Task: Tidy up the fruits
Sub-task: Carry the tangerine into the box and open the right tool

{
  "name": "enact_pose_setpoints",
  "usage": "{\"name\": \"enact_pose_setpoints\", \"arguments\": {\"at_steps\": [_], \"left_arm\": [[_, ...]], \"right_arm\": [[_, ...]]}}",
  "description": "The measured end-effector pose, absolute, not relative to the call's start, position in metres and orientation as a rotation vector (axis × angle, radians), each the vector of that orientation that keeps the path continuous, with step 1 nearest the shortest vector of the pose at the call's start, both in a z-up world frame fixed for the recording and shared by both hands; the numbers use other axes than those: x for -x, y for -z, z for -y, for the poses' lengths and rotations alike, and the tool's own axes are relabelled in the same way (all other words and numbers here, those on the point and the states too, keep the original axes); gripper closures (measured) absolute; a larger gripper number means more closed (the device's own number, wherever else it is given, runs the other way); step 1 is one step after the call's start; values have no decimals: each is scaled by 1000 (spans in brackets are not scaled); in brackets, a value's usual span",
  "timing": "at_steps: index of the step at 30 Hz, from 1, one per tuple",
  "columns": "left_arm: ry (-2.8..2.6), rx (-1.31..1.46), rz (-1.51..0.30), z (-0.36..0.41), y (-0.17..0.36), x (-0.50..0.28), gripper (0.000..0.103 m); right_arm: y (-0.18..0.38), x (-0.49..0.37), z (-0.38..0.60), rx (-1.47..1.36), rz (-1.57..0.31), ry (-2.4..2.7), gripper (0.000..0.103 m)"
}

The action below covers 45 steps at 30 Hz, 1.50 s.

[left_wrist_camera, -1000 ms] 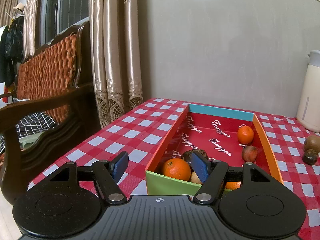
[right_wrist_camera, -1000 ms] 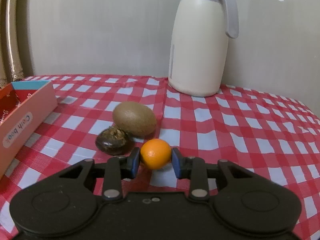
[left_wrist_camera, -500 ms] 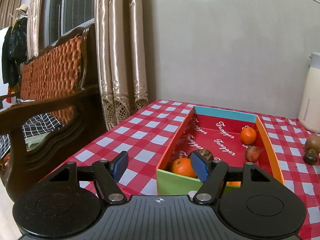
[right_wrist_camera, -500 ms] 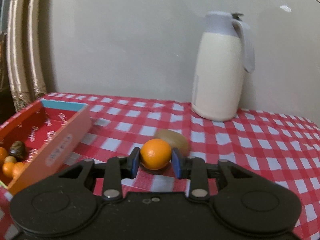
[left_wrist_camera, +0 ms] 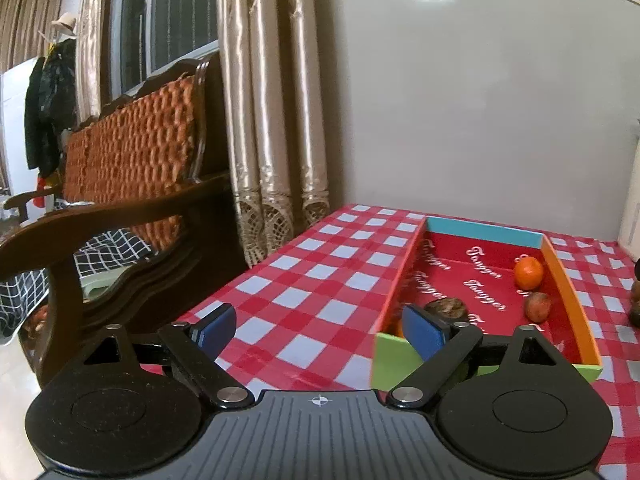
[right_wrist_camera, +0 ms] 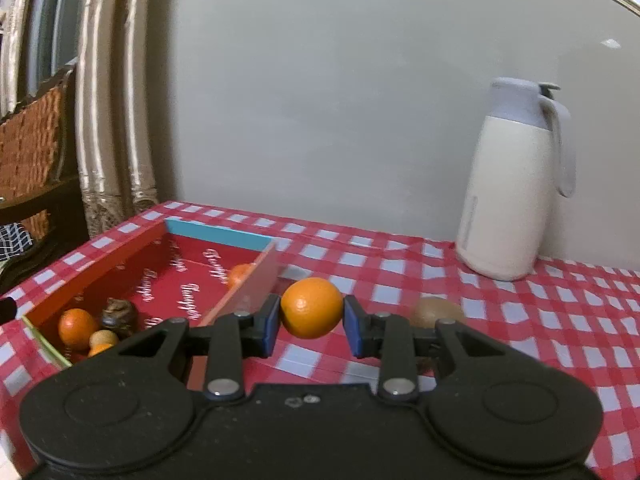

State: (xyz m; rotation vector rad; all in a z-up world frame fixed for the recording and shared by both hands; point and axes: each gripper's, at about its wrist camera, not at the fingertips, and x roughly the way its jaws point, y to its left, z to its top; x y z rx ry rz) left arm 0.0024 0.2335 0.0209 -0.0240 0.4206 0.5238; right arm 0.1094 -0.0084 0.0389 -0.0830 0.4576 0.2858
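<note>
A: Starting from the left: what is the left gripper doing?

B: Its jaws are spread wide and hold nothing. It hangs over the checked tablecloth, just beside the near left corner of the box.

A: What is in the box?

B: In the right wrist view, 1 orange sits at the near end beside a dark wrinkled fruit and 2 small pale or orange pieces too small to name. Another orange lies near the far end, by the right wall.

A: And the right gripper?

B: Its 2 blue pads pinch a small orange across its middle. It is held above the cloth, just right of the box wall, not yet over the box.

A: How will that fruit handle?

B: Probably light and fairly firm, with a skin that gives a little. It is round and smooth, so it could roll out if the grip slackens. Holding it across the widest part, as now, looks right; a hard squeeze might bruise it.

A: Anything farther right?

B: A kiwi lies on the cloth behind the right finger, and a cream jug stands well back near the wall.
</note>
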Motion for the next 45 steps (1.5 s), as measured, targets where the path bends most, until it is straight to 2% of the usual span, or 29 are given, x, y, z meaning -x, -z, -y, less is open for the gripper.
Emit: {"name": "enact_pose_setpoints", "arguments": {"at_steps": [5,22,39,41,45], "left_arm": [[-545,26,-414,-242,-21,4,0],[-586,25,-432,-270,-16,21,0],[-604,30,-439,-284,-13,26,0],[-605,29,-438,-284,-12,27,0],[-604,29,-439,-284,-12,26,0]], "right_arm": [[-40,-104,-12,89,-444,-331,72],[-24,-100,-70,115,-476,-434,72],[-10,-103,-88,122,-505,-452,72],[-10,-103,-88,119,-505,-452,70],[-12,-101,-85,111,-483,-446,54]]}}
